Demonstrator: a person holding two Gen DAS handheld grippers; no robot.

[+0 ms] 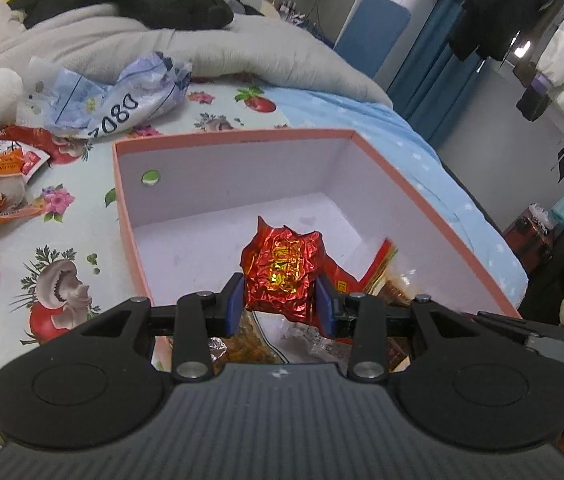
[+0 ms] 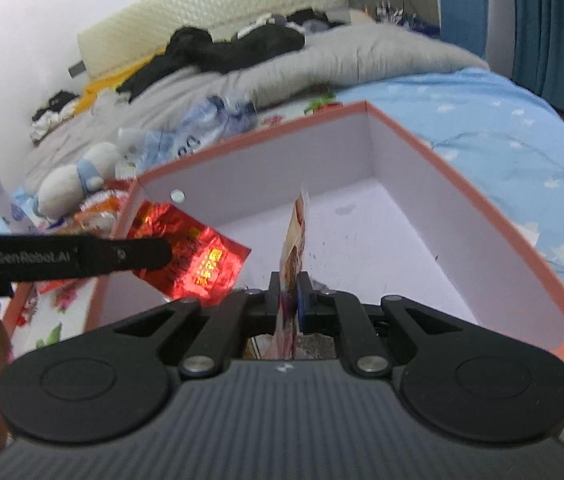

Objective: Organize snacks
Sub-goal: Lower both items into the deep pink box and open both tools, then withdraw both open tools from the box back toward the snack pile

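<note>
Both wrist views look steeply down, close, into the box (image 1: 238, 136).

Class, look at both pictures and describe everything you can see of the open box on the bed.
The box is a lidless rectangular carton, seemingly cardboard, salmon-pink outside and along its rim, plain white inside. One wall has a small round hole. It sits upright on the flowered sheet, beside the blue sheet. A few snack packets lie at its near end; the rest of the floor is bare.

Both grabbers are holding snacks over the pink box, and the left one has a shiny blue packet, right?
Nearly. The packet in the left gripper is shiny red, not blue, as the left wrist view shows. The right gripper does hold a snack, and both are over the pink box.
</note>
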